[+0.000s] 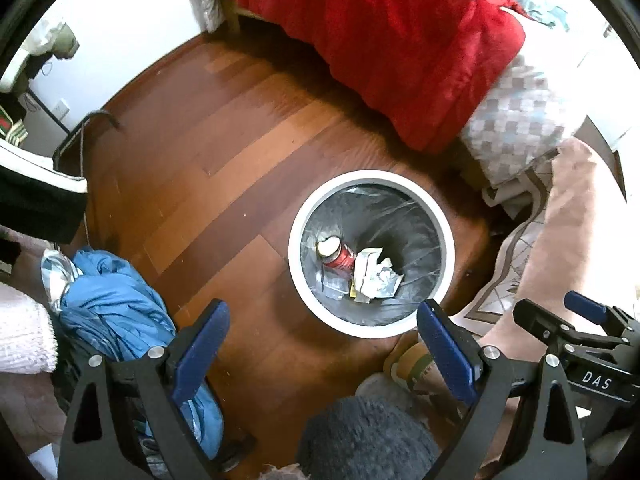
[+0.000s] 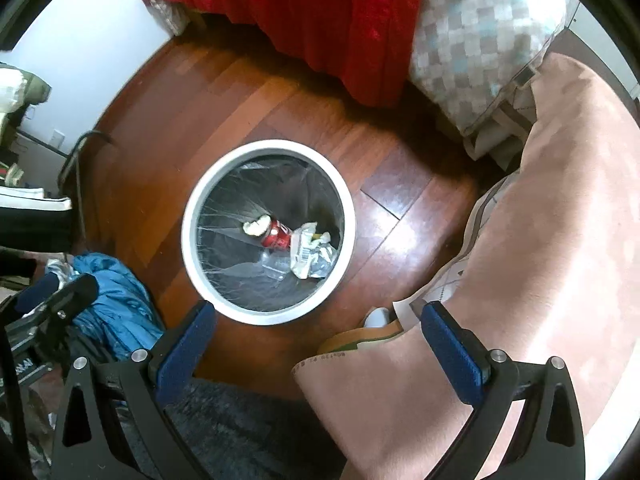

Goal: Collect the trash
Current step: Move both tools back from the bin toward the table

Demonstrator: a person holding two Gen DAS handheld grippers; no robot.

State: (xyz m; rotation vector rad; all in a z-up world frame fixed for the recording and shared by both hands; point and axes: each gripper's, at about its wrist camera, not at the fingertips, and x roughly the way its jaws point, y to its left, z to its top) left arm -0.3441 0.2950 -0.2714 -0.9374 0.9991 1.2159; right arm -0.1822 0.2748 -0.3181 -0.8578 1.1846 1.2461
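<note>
A round white bin (image 1: 448, 240) with a clear liner stands on the wooden floor, also seen in the right wrist view as the bin (image 2: 188, 240). Inside lie a red can (image 1: 340, 256) (image 2: 276, 236), crumpled white paper (image 1: 376, 276) (image 2: 310, 254) and a clear plastic piece. My left gripper (image 1: 324, 340) hovers above the bin's near rim, open, nothing between its blue pads. My right gripper (image 2: 318, 340) is wide open and empty, just near of the bin. The right gripper (image 1: 576, 332) also shows at the left wrist view's right edge.
A bed with a red blanket (image 1: 400, 48) and a checkered pillow (image 2: 480, 40) lies beyond the bin. A pink blanket (image 2: 560, 220) drapes at the right. Blue clothing (image 1: 112, 312) is heaped on the floor at left. A dark fuzzy rug (image 1: 360, 440) lies below.
</note>
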